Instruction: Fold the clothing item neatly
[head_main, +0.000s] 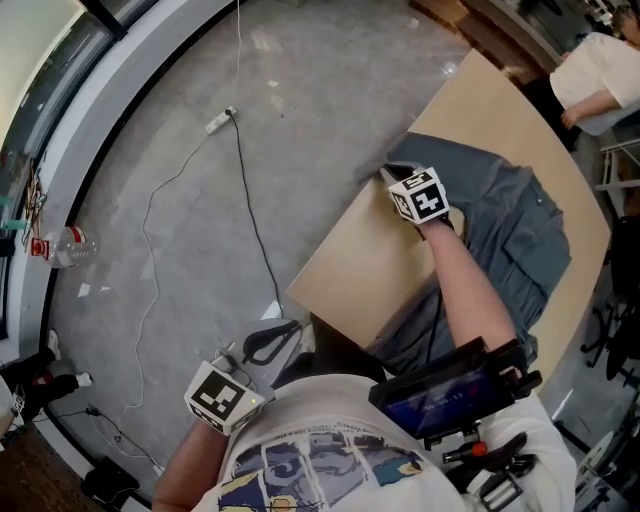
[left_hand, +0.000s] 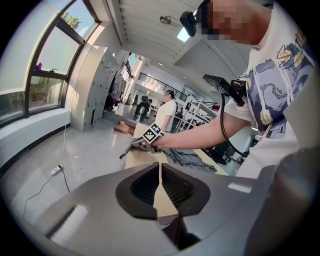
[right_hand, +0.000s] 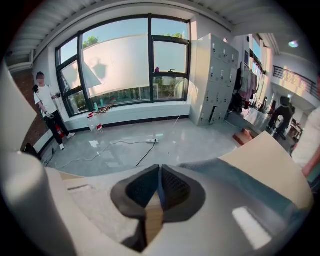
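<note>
Right gripper (right_hand: 159, 181) is pressed together on a thin edge of the grey-blue shirt (head_main: 510, 230), pinching it at the garment's far-left corner. The rest of the shirt lies spread across the tan table (head_main: 365, 265), one end hanging over the near edge. Left gripper (left_hand: 160, 182) is closed with nothing in it, held off the table over the floor (head_main: 180, 120).
</note>
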